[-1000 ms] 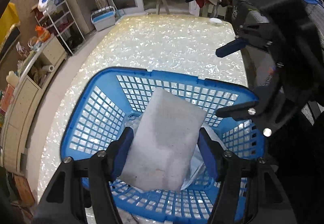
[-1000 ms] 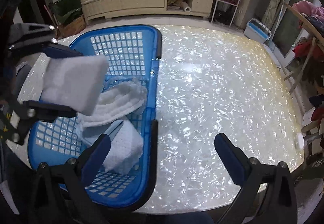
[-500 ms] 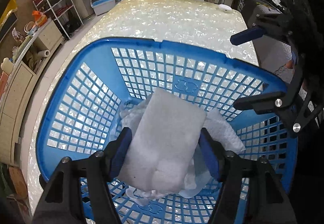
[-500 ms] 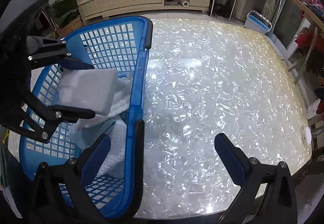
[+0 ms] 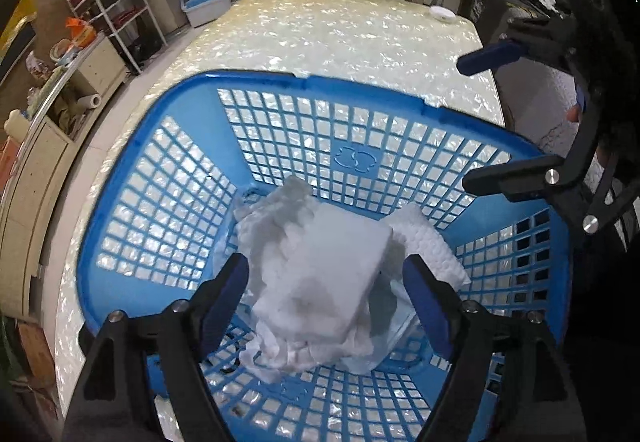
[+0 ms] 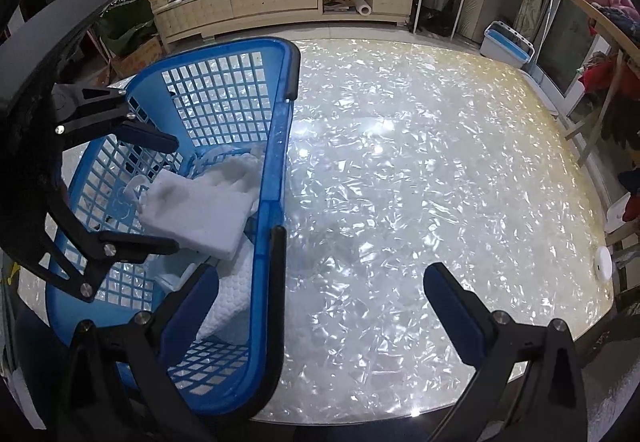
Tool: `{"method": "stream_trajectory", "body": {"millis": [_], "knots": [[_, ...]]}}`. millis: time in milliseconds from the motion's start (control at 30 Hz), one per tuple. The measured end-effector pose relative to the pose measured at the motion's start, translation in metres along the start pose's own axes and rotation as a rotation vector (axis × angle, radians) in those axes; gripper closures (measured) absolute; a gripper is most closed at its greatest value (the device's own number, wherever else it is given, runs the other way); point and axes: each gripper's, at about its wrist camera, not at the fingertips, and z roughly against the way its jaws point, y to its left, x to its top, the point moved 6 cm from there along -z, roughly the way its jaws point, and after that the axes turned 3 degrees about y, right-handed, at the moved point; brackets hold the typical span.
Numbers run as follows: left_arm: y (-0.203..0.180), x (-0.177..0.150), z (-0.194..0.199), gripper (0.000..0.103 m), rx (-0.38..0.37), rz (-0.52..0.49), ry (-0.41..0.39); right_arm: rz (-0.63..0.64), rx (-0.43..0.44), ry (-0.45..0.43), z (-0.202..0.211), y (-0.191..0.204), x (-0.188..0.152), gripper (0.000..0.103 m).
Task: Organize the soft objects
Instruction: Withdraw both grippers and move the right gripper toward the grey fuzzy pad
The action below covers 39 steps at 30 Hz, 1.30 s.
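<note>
Left tool [image 5: 325, 274]: lower centre of the left wrist view, over the blue basket [image 5: 192, 94]; its jaws are opening and the blue pads stand clear of the white sponge block [image 5: 320, 274], which lies between them but is not pressed.
White sponge block: resting in the basket on top of crumpled white cloths [image 5: 276, 210]; in the right wrist view it sits left of centre, against the basket's near wall.
Basket: on the pearly bench [image 5: 340, 30], at the left edge of the right wrist view; it holds the block, the cloths and a dimpled white pad [image 5: 428, 242].
Right tool [image 6: 320, 290]: lower centre of its own view, jaws wide apart with nothing between them, one finger over the basket's corner and the other over bare bench.
Progress: all the soft things in view appear to be in the basket; no soft item shows on the bench, so little seems left beyond drawing the left tool away.
Change: a second ago the left tool's pads pinched the block above the basket; now the block is down on the cloths, released, and the basket fills more of the frame.
</note>
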Motion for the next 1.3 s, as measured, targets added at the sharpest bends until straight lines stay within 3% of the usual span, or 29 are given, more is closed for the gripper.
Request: {"method": "stream_trajectory", "body": {"millis": [267, 533, 633, 800, 900, 1300], "knots": [[-0.001, -0.025, 0.056, 0.012, 0.114, 0.093, -0.035, -0.006, 0.001, -0.032, 0.017, 0.004, -0.001, 0.0], [0.003, -0.067, 0.097, 0.012, 0.17, 0.302, -0.001, -0.012, 0.056, -0.045, 0.028, 0.029, 0.003, 0.0], [0.0, -0.083, 0.11, 0.012, 0.163, 0.36, -0.023, 0.006, 0.073, -0.054, 0.032, 0.041, 0.004, 0.0], [-0.005, -0.11, 0.133, 0.012, 0.222, 0.433, -0.069, 0.044, 0.109, -0.076, 0.039, 0.066, 0.007, 0.0], [0.0, -0.129, 0.138, 0.0, 0.247, 0.49, -0.063, 0.074, 0.124, -0.079, 0.041, 0.087, 0.007, 0.0], [0.01, -0.206, 0.166, 0.0, 0.228, 0.635, -0.07, 0.201, 0.207, -0.063, 0.034, 0.164, 0.017, 0.0]]}}
